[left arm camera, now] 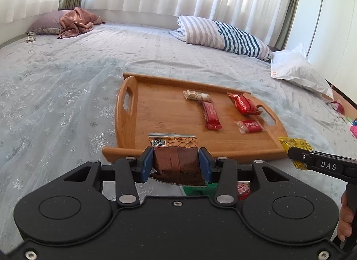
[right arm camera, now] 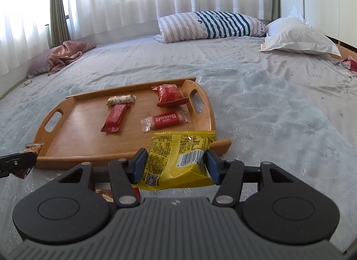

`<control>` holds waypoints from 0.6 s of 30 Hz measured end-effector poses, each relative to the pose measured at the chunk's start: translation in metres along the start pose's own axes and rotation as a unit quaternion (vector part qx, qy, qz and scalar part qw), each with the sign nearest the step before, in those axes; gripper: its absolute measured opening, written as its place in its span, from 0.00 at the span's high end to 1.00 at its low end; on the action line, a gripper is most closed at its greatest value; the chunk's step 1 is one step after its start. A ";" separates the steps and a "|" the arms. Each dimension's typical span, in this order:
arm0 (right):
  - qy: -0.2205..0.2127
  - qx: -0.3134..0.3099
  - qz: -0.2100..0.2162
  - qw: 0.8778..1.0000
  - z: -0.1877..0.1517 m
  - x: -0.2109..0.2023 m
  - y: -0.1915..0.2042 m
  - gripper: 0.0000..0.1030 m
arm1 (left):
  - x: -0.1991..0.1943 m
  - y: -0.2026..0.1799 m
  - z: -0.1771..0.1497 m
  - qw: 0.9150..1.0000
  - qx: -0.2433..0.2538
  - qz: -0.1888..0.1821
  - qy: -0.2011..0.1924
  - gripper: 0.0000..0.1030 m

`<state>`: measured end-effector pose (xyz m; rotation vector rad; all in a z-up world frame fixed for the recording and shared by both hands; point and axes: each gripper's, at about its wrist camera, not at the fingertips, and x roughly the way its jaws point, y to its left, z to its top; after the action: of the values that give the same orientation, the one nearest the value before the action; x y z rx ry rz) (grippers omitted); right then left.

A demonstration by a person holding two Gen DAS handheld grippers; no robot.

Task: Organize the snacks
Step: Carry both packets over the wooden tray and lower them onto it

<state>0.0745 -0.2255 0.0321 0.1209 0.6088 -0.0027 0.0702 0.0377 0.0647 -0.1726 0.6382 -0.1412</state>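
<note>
1. Holding 2 packets at once: left tool (left arm camera: 176, 161) is clamped on a brown nut packet (left arm camera: 176, 159), right tool (right arm camera: 175, 166) is clamped on a yellow snack bag (right arm camera: 178, 159). Blue pads press both sides of each pkt; neither tool is empty.
2. Key relation: wooden tray (right arm camera: 73, 146) lies straight ahead of both tools and a bit below, near rim just past the packet tips. Tray's long axis runs left-right across both views, handles at the 2 ends.
3. Left tool faces the tray's near-left stretch; right tool faces the near-right corner. Each looks about equally near its own part of the rim; can't pick a closer one.
4. Already on tray: 4 snacks — pale nougat bar (right arm camera: 121, 99), red bar (right arm camera: 115, 118), red pouch (right arm camera: 170, 94) by the right handle, Biscoff biscuit (right arm camera: 166, 119). Near-left floor of tray is bare, so likely drop zone for the brown pkt.
5. Pose: both tools tilt down-fwd toward the tray, side by side, not rolled. Packets are clear of the bed (right arm camera: 267, 103).
6. Brown pkt sticks out fwd along the tool axis; yellow bag sits wider, sagging at its back edge.
7. More wrappers lie on the bed under the tools and far right, partly hidden, so task looks maybe half done.
8. Next, by my read: carry fwd over the rim, then release.
</note>
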 end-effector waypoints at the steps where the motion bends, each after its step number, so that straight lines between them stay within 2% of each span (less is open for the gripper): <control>1: 0.004 0.003 0.007 1.000 0.003 0.003 -0.002 0.43 | 0.002 0.000 0.002 1.000 -0.001 -0.003 0.002 0.60; 7: 0.045 -0.006 0.042 0.998 0.029 0.024 -0.009 0.42 | 0.016 -0.008 0.019 1.000 0.007 -0.018 0.009 0.60; 11: 0.089 -0.018 0.065 0.994 0.048 0.044 -0.012 0.42 | 0.031 -0.019 0.034 0.999 0.009 -0.044 0.024 0.60; 18: 0.143 -0.050 0.070 0.986 0.069 0.075 -0.012 0.42 | 0.066 -0.043 0.050 0.995 0.008 -0.074 0.062 0.60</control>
<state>0.1751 -0.2431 0.0436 0.0669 0.8858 0.1839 0.1495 -0.0101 0.0748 -0.1972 0.7484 -0.3010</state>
